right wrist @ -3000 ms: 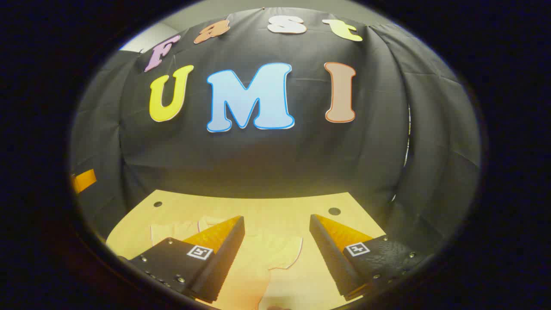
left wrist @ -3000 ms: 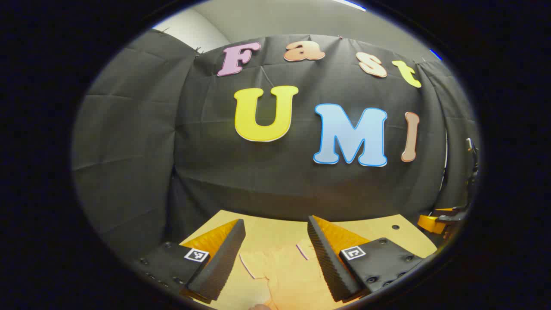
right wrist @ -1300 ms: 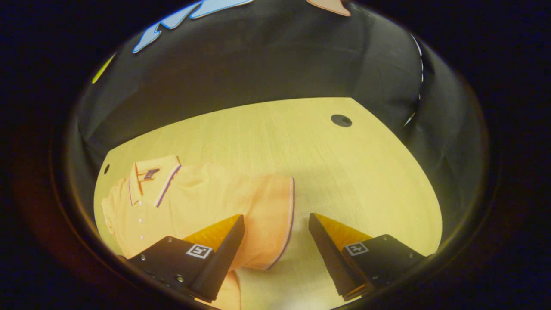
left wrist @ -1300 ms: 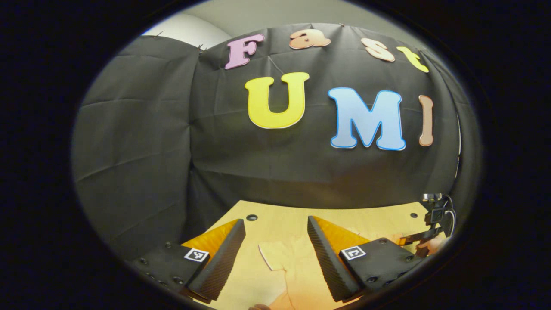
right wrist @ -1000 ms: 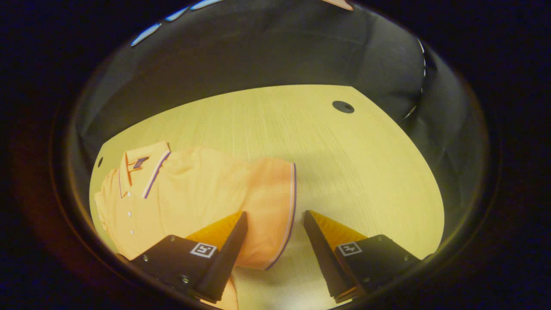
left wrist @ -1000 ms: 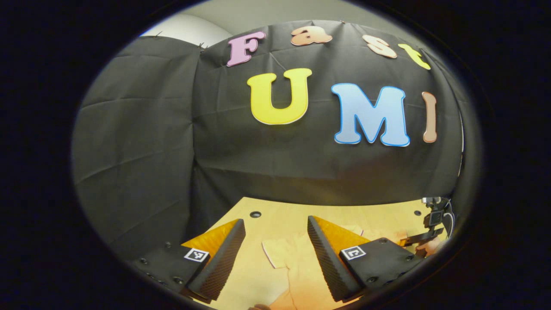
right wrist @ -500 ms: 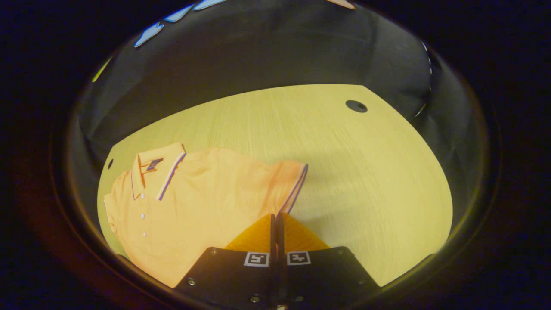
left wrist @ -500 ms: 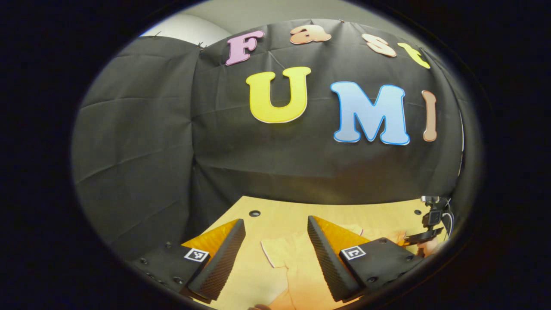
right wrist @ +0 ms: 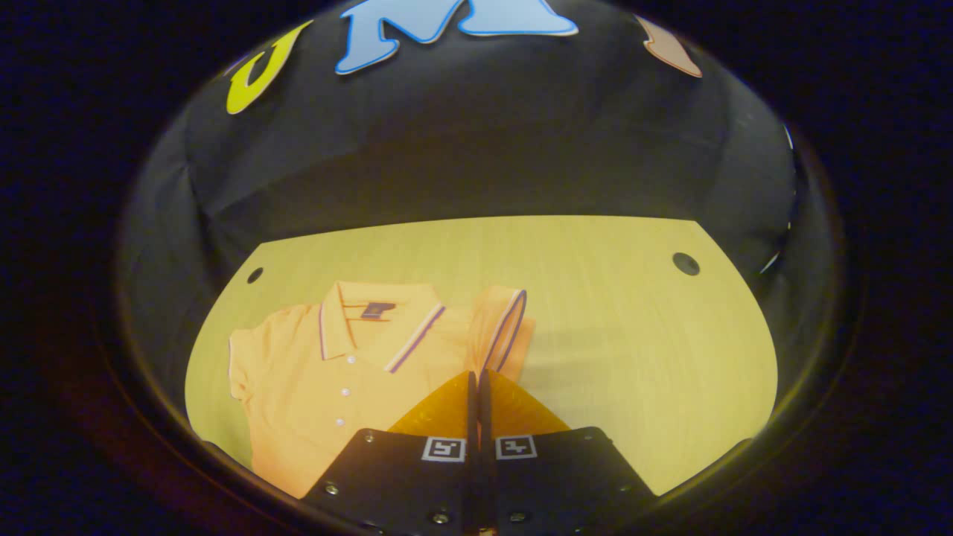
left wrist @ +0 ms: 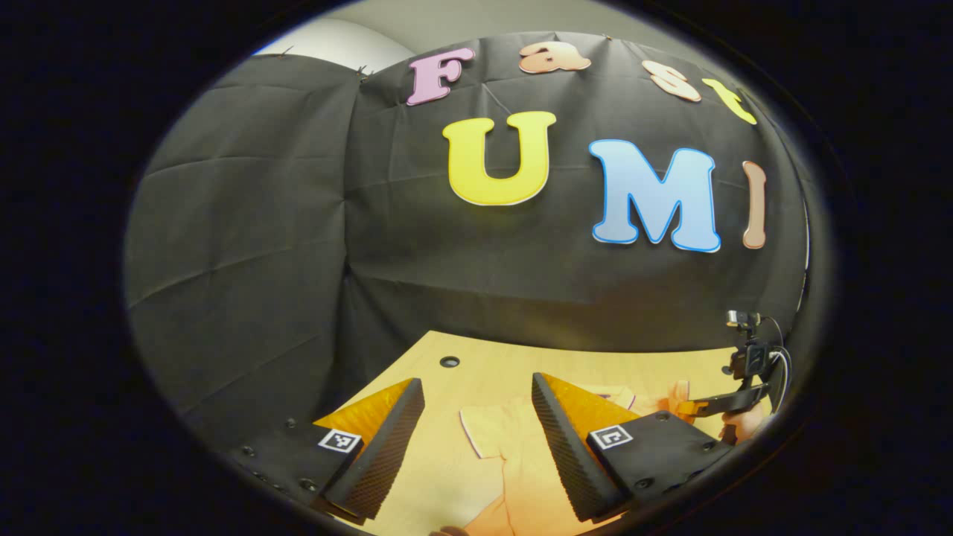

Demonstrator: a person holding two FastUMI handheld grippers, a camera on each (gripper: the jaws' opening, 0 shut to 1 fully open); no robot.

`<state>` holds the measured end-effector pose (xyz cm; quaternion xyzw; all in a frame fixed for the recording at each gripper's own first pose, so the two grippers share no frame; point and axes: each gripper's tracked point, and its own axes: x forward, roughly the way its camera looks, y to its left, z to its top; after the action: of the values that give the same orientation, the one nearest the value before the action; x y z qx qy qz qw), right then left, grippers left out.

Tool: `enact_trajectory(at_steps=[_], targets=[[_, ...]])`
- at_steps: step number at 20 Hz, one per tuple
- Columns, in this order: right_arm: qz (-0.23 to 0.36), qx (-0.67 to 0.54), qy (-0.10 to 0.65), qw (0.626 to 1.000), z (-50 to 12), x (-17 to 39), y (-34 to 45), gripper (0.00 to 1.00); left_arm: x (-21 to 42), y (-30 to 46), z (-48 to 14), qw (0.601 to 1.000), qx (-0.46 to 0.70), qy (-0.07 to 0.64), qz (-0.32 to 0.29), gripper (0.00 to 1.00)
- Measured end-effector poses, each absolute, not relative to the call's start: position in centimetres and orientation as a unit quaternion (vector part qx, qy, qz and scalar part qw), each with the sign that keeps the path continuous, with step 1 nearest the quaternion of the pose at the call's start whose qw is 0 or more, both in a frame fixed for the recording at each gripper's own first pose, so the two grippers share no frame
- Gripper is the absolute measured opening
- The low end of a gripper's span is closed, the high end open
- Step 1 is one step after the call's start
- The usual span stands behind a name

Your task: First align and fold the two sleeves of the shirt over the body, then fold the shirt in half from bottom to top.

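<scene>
The right gripper [right wrist: 476, 383] pinches the right sleeve [right wrist: 500, 321] of the shirt [right wrist: 357, 357], which lies flat on the table [right wrist: 633, 335] at 9 o'clock. First fold under way; next, carry the sleeve toward 9 o'clock over the body. The left gripper [left wrist: 473, 417] hangs wide open over the other sleeve [left wrist: 495, 428].

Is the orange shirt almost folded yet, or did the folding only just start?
Only just started. Nothing is folded flat yet. The right tongs are shut on one sleeve of the shirt, lifting its cuff up off the table. The left tongs are open above the other sleeve, which lies flat. Both sleeves must go over the body, then the bottom folds up.
</scene>
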<state>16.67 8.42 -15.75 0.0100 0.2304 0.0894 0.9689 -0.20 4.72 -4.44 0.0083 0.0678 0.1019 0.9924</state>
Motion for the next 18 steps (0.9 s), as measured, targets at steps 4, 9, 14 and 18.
enact_trajectory(at_steps=[4,9,14,18], targets=[[0.136,-0.019,0.247,0.959,-17.1,16.0,13.9,0.01,-1.2,6.6,-4.7,0.99,0.006,0.069,0.121,0.94],[0.156,-0.046,0.273,0.948,-19.9,15.6,17.2,0.01,-2.3,8.5,-5.6,0.987,0.005,0.078,0.138,0.94],[0.151,-0.044,0.28,0.947,-20.1,15.3,17.7,0.19,-2.1,9.5,-6.9,0.987,0.001,0.089,0.134,0.95],[0.145,-0.034,0.265,0.953,-18.1,14.5,17.0,0.49,-0.1,9.5,-8.9,0.989,-0.009,0.105,0.108,0.95]])
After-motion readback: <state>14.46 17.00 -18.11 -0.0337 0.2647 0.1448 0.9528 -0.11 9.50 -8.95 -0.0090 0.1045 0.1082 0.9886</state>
